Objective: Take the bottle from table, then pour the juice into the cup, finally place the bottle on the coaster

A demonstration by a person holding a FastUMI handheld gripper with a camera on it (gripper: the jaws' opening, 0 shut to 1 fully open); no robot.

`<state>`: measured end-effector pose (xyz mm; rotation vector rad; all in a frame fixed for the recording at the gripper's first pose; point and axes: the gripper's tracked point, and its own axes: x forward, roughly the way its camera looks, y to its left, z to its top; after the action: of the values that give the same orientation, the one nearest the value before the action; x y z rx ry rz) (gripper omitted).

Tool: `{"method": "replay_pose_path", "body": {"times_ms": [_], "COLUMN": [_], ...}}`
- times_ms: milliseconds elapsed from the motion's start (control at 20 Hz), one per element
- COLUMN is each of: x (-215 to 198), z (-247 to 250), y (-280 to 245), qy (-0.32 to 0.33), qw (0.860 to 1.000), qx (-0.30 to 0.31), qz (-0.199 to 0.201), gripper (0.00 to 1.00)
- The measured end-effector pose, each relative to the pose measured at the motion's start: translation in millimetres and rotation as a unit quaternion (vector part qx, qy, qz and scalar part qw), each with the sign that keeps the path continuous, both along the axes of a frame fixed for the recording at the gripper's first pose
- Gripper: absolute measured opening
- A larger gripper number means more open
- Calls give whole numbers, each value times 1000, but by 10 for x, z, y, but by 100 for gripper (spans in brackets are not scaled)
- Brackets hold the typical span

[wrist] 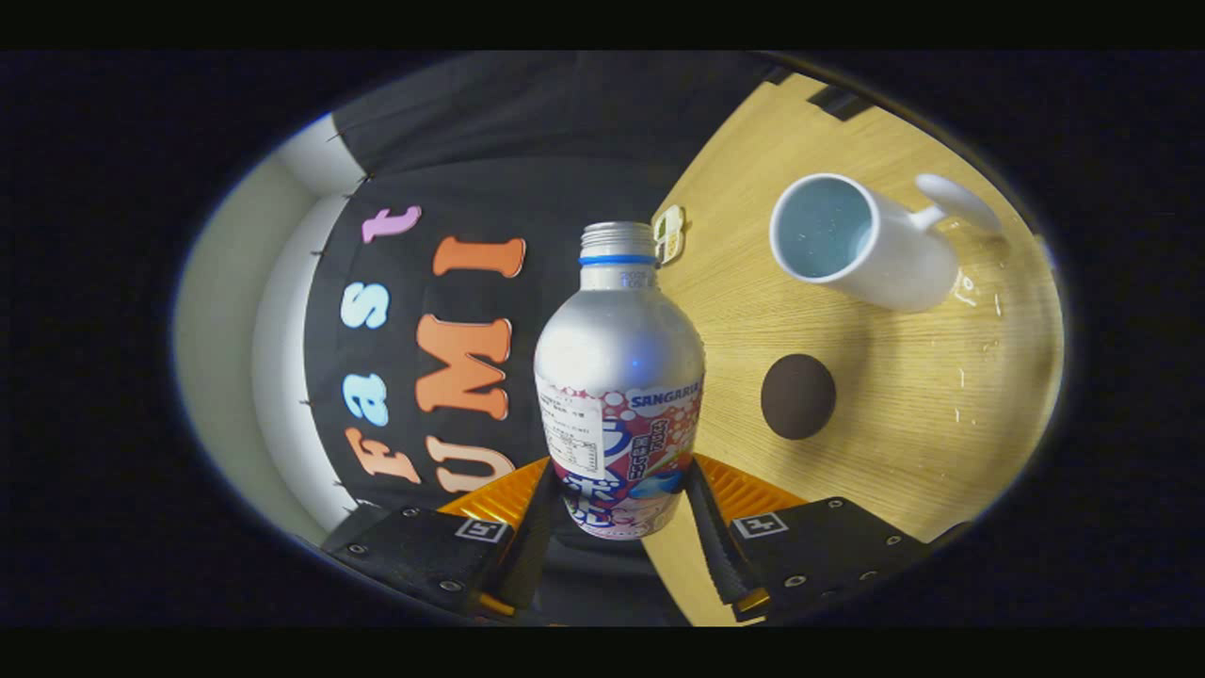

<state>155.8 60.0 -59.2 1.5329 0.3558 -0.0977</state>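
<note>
You have the silver aluminium bottle (618, 377) clamped between the fingers (618, 513), lifted and tilted. Pouring is still ahead: the white ceramic cup (852, 240) waits beyond them on the wooden desk (904, 395), the round dark coaster (797, 396) nearer (bare).

The pale wood-grain worktop (885, 395) carries a white cup (861, 242) with a handle, and nearer the gripper a dark round coaster (797, 396) — the two well apart. Beside the cup's base, small wet droplets (974, 297) glint on the wood.
</note>
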Motion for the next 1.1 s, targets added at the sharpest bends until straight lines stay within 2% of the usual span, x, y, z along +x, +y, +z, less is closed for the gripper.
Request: {"method": "replay_pose_path", "body": {"times_ms": [150,250,350,500,650,800,950,1000,1100], "x": [89,151,198,234,299,375,444,465,514], "z": [64,-13,-118,-295,-412,-559,-703,-764,-821], "y": [-27,-67,-134,-182,-116,-175,-210,-223,-216], "qy": [-16,-14,0,23,30,44,56,62,63], "qw": [992,976,953,911,875,839,809,801,797], "qx": [-125,-209,-294,-400,-467,-528,-571,-582,-587], "qz": [30,52,67,97,128,123,124,126,127], "gripper": [72,72,72,72,72,72,72,73,74]}}
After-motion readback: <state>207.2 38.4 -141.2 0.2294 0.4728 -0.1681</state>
